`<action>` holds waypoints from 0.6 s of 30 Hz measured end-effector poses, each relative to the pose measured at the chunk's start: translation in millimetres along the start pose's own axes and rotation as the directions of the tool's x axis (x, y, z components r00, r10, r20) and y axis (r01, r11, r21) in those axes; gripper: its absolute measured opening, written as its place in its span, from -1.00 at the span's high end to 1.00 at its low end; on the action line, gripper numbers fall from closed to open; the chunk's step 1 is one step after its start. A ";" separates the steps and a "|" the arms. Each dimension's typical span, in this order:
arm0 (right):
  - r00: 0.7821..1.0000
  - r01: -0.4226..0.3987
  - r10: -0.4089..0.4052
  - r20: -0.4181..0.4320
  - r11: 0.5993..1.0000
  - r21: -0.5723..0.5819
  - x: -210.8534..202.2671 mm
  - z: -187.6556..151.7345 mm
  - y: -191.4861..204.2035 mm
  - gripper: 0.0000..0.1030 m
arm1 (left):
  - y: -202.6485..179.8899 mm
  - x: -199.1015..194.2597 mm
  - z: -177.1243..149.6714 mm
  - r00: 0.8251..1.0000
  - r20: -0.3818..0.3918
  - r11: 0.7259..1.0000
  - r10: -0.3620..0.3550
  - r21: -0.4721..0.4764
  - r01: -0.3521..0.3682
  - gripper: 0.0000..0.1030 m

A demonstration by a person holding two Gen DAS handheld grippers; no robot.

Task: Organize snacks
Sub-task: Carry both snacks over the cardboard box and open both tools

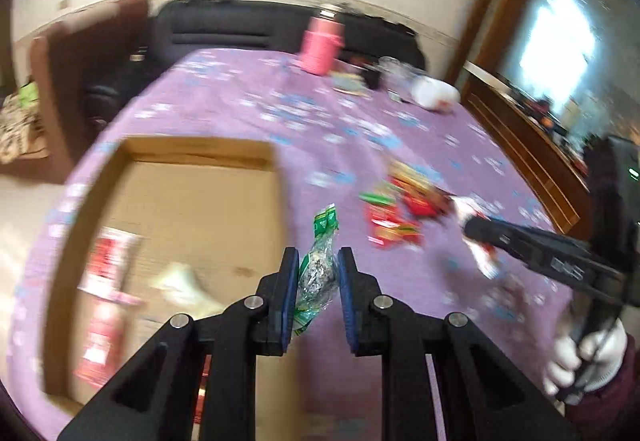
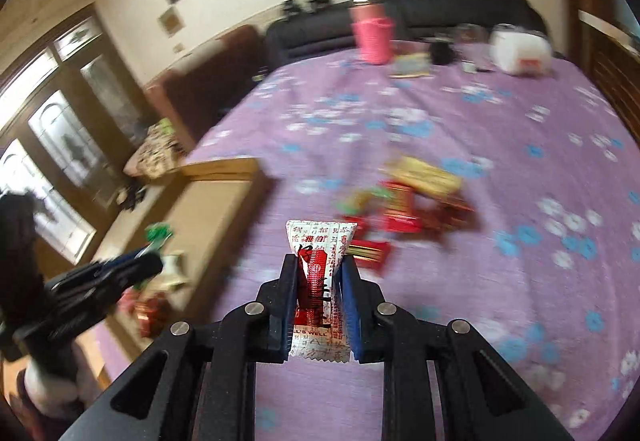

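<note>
A clear green-topped snack packet (image 1: 318, 273) stood upright between the left tongs (image 1: 319, 261). A white-and-red wrapper (image 2: 320, 289) sat clamped in the right tongs (image 2: 319, 265). Loose snacks (image 2: 404, 207) lay ahead.

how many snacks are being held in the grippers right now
2. The left gripper holds a green-topped clear packet beside the cardboard box; the right gripper holds a red-and-white packet above the purple tablecloth.
</note>
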State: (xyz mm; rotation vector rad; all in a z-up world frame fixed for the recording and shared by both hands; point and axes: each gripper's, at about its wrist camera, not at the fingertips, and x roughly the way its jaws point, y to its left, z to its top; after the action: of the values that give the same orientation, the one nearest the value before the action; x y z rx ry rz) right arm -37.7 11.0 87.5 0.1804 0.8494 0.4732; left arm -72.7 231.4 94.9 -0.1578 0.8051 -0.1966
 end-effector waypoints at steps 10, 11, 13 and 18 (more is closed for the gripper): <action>0.979 -0.144 0.133 -0.152 0.987 -0.066 93.3 26.4 101.9 0.55 | 114.7 42.8 28.7 0.995 -0.084 0.979 0.055 -0.193 -0.070 0.63; 0.976 -0.147 0.134 -0.171 0.987 -0.066 105.5 26.5 108.1 0.55 | 121.3 49.1 28.9 0.994 -0.094 0.976 0.058 -0.202 -0.076 0.63; 0.971 -0.147 0.130 -0.201 0.987 -0.072 127.0 24.7 118.9 0.55 | 129.8 58.9 28.6 0.992 -0.109 0.973 0.063 -0.215 -0.086 0.63; 0.965 -0.130 0.108 -0.241 0.988 -0.079 165.0 21.7 130.4 0.51 | 145.2 77.1 32.7 0.989 -0.131 0.965 0.068 -0.242 -0.099 0.63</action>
State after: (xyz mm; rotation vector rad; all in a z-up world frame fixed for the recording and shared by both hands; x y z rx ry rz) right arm 29.0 204.3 33.8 0.0888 1.0502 0.6561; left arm 19.9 356.4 32.2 -0.3493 0.9549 -0.0247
